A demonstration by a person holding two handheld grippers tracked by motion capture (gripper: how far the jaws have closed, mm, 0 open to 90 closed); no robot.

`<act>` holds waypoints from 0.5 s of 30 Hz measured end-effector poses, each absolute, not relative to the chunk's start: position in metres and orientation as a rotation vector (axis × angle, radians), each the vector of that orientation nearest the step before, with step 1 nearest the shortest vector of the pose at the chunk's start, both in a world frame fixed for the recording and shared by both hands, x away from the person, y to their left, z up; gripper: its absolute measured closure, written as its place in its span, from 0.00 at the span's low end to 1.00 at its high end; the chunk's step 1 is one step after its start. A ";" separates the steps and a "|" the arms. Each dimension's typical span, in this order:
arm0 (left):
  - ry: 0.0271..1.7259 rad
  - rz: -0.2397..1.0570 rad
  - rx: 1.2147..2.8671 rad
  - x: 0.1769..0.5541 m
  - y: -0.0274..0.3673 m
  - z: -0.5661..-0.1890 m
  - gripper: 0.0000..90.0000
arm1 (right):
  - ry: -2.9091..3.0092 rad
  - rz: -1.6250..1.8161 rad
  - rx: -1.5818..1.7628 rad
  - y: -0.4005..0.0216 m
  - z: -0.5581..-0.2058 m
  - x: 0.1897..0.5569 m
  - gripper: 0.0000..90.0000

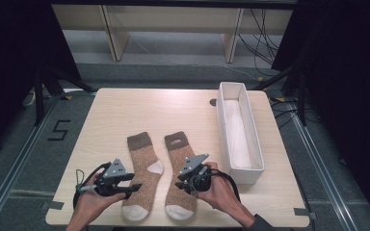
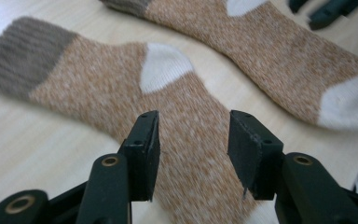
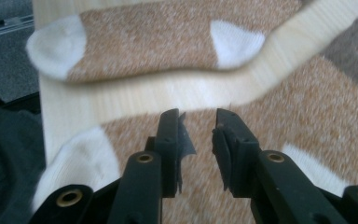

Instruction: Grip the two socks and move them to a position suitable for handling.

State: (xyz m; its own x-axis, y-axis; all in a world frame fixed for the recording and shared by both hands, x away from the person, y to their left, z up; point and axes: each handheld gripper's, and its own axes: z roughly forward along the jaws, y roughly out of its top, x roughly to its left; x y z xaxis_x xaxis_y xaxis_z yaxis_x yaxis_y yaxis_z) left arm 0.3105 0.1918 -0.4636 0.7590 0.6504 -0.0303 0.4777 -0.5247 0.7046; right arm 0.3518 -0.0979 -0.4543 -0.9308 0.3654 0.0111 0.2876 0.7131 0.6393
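1. Left tool [image 2: 193, 156]: jaws spread, nothing pinched, poised over the foot of the left sock [image 2: 121, 107]; pads clear of the knit as far as the left gripper view shows.
2. Right tool [image 3: 199, 149]: jaws apart with a narrow gap, empty, hovering over the foot of the right sock [image 3: 261, 140]; contact with the fabric cannot be told through the blur.
3. In the high view, left tool [image 1: 136, 188] at the left sock's [image 1: 143, 175] foot, coming in from that sock's outer side; right tool [image 1: 179, 184] at the right sock's [image 1: 179, 175] foot, from the side facing the tray.
4. Both socks flat on the counter [image 1: 111, 120], side by side, not touching, a strip of bare wood between them; brown cuffs pointing away from the person, white toes toward the near edge, white heels facing right.
5. White tray [image 1: 229, 126], long and narrow, to the right of the right sock, close beside it, running lengthwise away from the person.
6. Left hand [image 1: 90, 202] to the left of the left sock; right hand [image 1: 221, 192] between the right sock and the tray's near end.
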 end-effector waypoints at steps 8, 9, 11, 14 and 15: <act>0.861 0.304 2.208 0.280 0.200 -0.472 0.52 | 2.802 0.983 0.559 -0.068 -0.452 0.377 0.76; 0.861 0.306 2.209 0.276 0.200 -0.471 0.52 | 2.800 0.987 0.537 -0.064 -0.452 0.382 0.76; 0.871 0.309 2.212 0.272 0.200 -0.473 0.51 | 2.798 0.991 0.581 -0.056 -0.452 0.387 0.75; 0.884 0.314 2.223 0.268 0.198 -0.479 0.46 | 2.791 0.977 0.583 -0.044 -0.450 0.397 0.74; 0.894 0.317 2.231 0.267 0.199 -0.480 0.45 | 2.794 0.969 0.590 -0.041 -0.450 0.400 0.73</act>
